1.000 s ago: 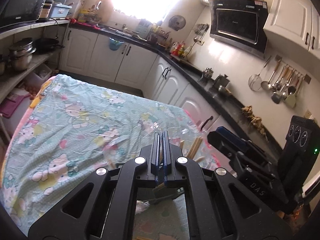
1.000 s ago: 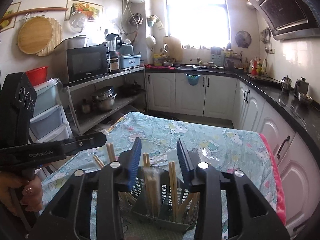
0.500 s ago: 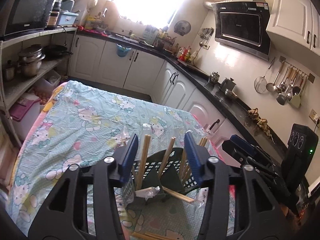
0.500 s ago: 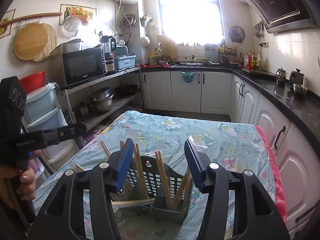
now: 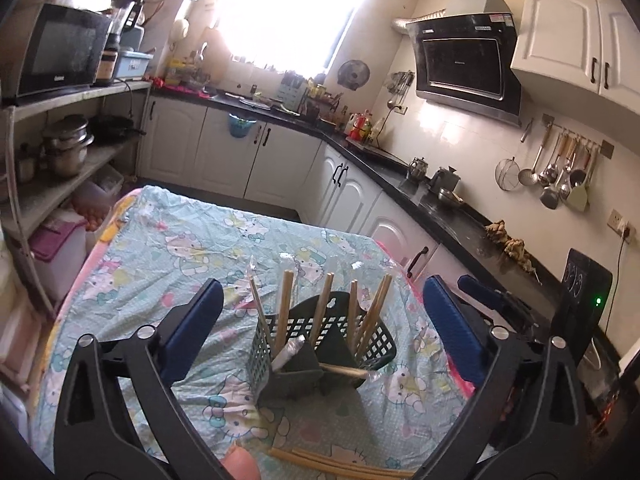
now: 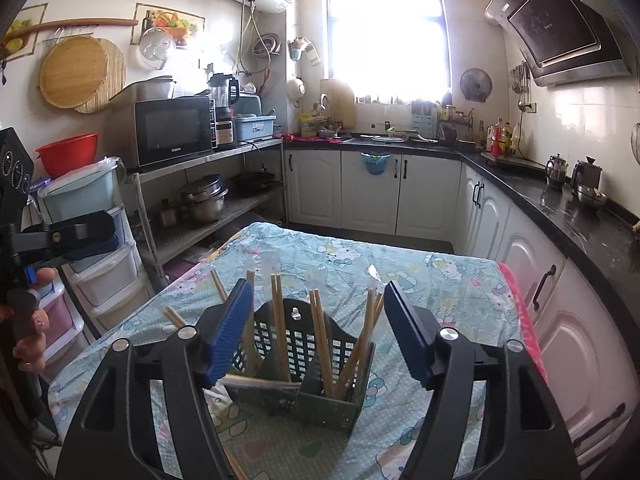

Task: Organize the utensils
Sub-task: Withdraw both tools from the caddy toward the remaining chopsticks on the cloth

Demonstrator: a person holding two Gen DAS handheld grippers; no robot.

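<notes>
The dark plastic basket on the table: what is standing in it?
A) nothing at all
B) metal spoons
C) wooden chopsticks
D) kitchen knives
C: pale wooden chopsticks stand upright and leaning in the compartments of the basket, with one more stick lying across its front edge.

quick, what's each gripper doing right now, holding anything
Left gripper: open, jaws just opened wide, holding nothing.
Right gripper: open, jaws just opening, nothing gripped.
</notes>
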